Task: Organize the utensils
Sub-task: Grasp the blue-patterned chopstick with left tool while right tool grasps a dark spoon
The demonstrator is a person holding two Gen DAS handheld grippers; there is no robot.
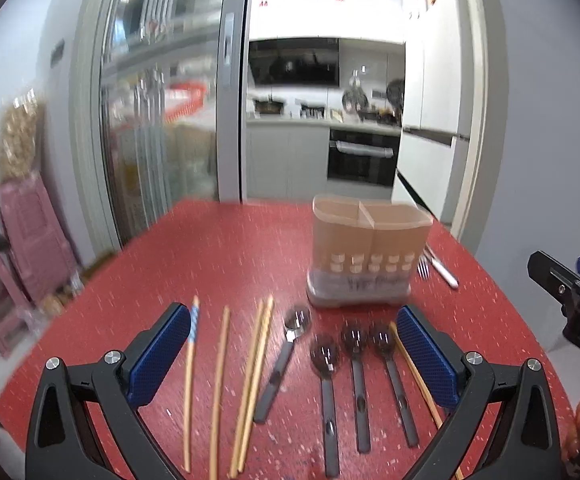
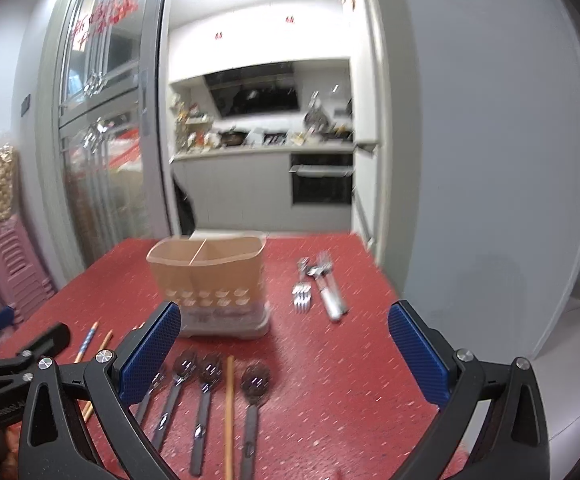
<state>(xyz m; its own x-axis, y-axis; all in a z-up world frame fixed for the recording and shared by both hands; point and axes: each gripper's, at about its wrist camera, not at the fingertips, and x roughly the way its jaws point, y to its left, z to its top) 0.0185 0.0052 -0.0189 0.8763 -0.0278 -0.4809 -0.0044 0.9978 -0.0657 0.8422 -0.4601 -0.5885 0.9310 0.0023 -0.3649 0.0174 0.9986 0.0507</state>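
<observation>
A tan two-compartment utensil holder stands empty on the red table; it also shows in the right wrist view. Several wooden chopsticks and several dark-handled spoons lie in a row in front of it. Forks and other metal cutlery lie to the holder's right. My left gripper is open and empty above the chopsticks and spoons. My right gripper is open and empty above the spoons and one chopstick.
Pink plastic stools stand left of the table. A glass sliding door and a kitchen with an oven lie beyond the far edge. The table's right edge drops off near a white wall.
</observation>
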